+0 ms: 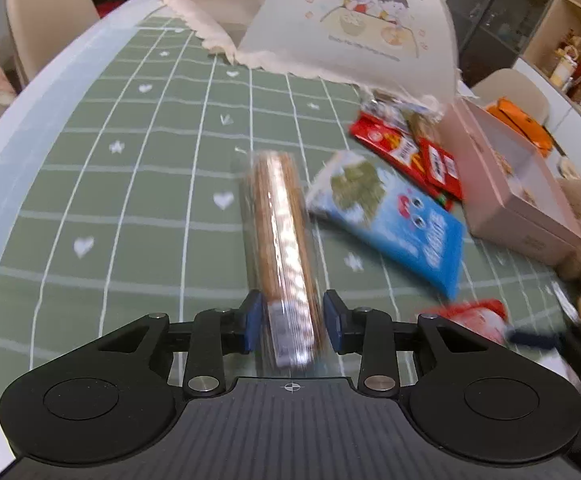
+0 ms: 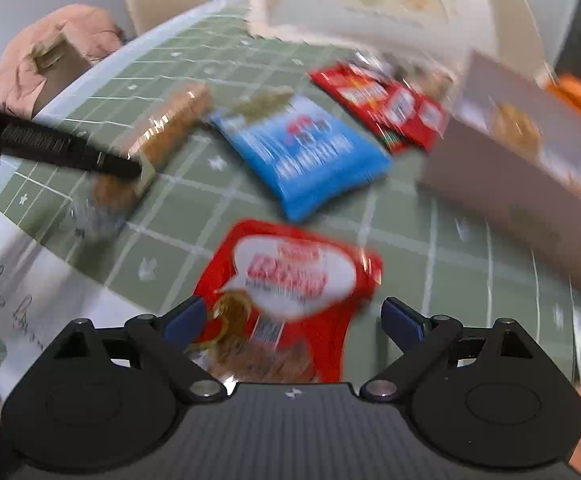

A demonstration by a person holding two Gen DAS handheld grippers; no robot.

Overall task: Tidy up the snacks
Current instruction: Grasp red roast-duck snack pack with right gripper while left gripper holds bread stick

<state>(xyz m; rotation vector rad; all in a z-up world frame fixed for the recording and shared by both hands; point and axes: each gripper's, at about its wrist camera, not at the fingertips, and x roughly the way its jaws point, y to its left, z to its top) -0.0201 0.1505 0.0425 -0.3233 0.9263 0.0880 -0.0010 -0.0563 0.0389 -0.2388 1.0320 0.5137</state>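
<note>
My left gripper is shut on the near end of a long clear-wrapped biscuit pack, which points away over the green checked tablecloth. In the right wrist view the same pack shows at the left with the left gripper's black fingers on it. My right gripper is open, its jaws wide on either side of a red-and-white snack bag lying on the cloth. A blue seaweed snack bag lies beyond, with red packets behind it.
An open pink box stands at the right with snacks inside. A white mesh food cover sits at the back of the table. Chairs stand behind the table; a shelf is at the far right. The view is motion-blurred.
</note>
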